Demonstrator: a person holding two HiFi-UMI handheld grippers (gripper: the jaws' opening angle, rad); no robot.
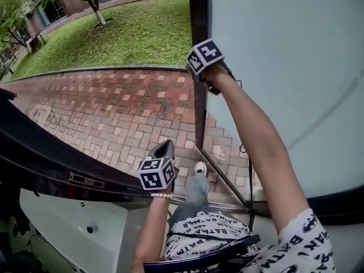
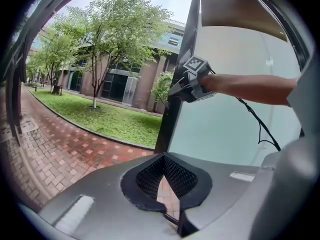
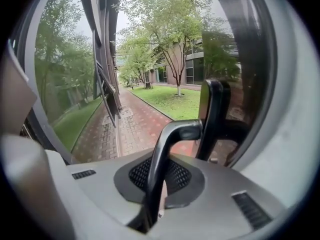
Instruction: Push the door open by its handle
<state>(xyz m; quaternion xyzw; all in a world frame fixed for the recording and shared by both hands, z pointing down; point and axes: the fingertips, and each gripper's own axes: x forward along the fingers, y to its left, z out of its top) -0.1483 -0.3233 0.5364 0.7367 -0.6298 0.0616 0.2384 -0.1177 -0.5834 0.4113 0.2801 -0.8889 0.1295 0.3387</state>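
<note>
- While my right claw is shut tight on the door handle, I push straight ahead, slow and steady.
- The handle sits right between its jaws, so I hold firm.

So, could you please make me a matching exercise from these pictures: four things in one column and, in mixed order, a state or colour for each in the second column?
Things:
1. right gripper
2. left gripper
3. brick paving
4. door panel

States:
A. red, outside the doorway
B. holds nothing
C. pale and frosted
D. closed on the door handle

Pairs: 1-D, 2-B, 3-A, 4-C.
</note>
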